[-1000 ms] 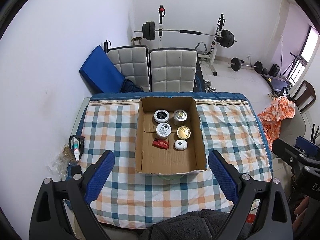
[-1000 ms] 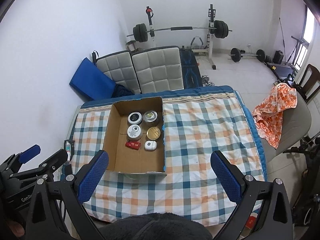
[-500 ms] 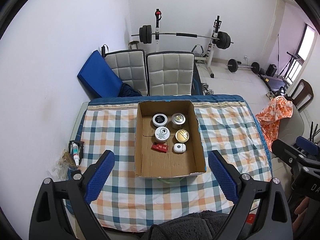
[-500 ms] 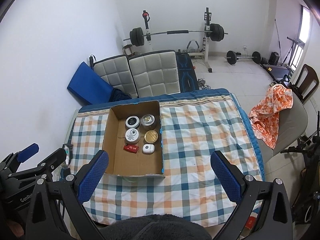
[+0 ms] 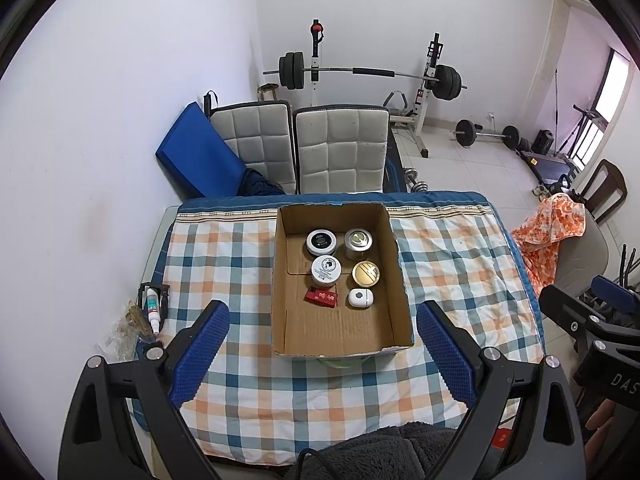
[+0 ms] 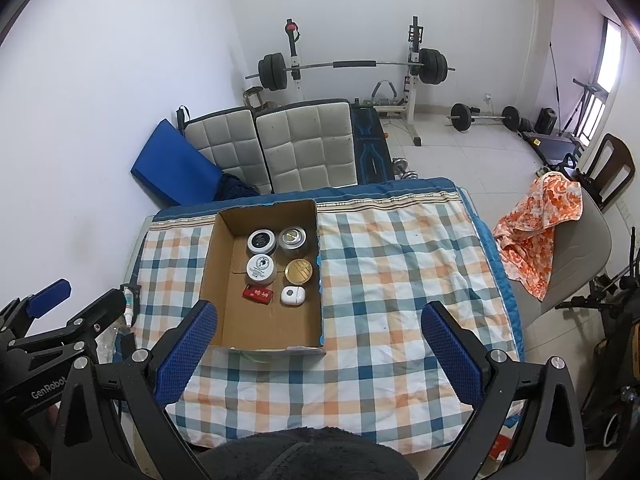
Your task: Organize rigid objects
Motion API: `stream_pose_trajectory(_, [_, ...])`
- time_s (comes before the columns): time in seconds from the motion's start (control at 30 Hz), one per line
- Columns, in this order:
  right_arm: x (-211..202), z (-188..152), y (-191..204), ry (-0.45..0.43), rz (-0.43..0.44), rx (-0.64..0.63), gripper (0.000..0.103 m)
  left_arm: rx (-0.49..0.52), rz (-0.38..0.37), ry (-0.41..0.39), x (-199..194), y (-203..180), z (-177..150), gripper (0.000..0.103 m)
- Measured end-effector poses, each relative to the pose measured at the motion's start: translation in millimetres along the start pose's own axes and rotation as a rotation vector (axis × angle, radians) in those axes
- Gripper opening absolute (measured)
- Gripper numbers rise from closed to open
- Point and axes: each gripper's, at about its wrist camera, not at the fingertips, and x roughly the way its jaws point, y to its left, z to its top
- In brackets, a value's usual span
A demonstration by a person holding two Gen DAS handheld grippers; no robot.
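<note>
An open cardboard box [image 5: 280, 280] [image 6: 212, 264] sits on the checked tablecloth [image 5: 208, 264] [image 6: 400, 272]. Inside stand a black-lidded jar [image 5: 321, 241] [image 6: 261, 241], a silver tin [image 5: 359, 240] [image 6: 292, 238], a white jar [image 5: 326, 269] [image 6: 260, 268], a gold-lidded tin [image 5: 365, 272] [image 6: 298, 270], a red packet [image 5: 321, 297] [image 6: 257, 294] and a small white case [image 5: 360, 298] [image 6: 292, 295]. My left gripper [image 5: 322, 350] and right gripper [image 6: 318, 354] are both open and empty, held high above the table's near edge, well apart from the box.
A small tube in a black holder [image 5: 153, 304] lies at the table's left edge. Two padded chairs [image 5: 340, 152] and a blue mat [image 5: 192, 160] stand behind the table. A chair with an orange cloth [image 6: 536, 232] is on the right. Gym weights [image 5: 360, 74] line the back wall.
Both grippers have pulled back and up from the table, so the box and table look smaller and farther. Nothing in the box has moved.
</note>
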Motion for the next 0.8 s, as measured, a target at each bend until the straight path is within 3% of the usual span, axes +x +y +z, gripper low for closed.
stream_pose_trajectory(0.8, [0.2,-2.3,-5.9,-0.001,-0.012,0.003,0.103,-0.019,0.006,-0.004,-2.3,8.6,-3.6,0.096])
